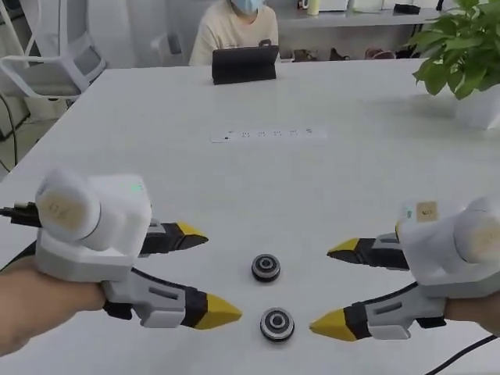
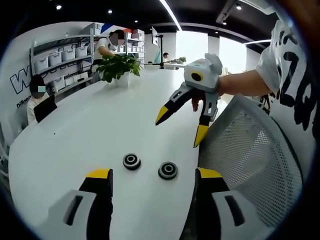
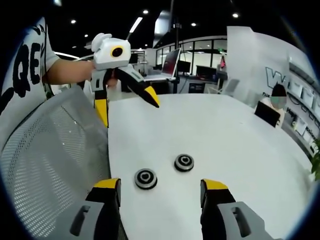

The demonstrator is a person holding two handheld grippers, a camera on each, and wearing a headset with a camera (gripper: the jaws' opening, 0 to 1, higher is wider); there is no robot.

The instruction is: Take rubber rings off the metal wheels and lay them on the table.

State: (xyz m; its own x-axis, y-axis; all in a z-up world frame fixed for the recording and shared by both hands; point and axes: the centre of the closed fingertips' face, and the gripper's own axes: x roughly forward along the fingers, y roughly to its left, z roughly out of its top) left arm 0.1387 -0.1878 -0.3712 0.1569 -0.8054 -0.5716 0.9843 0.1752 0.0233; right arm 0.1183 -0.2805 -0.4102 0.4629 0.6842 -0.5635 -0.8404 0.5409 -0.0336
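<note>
Metal wheels (image 1: 266, 268) wearing rubber rings (image 1: 277, 337) lie on the table (image 1: 312, 180) between left gripper (image 1: 221, 275) and right gripper (image 1: 321, 288), fingers apart.

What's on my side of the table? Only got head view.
Observer: A grey mesh chair back stands by the table's near edge.
Operator: Anyone besides the seated person?
Observer: Yes, a person stands behind the plant, at shelves of white bins.
Operator: Left gripper lined up?
Observer: Along its open jaws, the wheel nearer the chair and the farther wheel both fall inside the gap.
</note>
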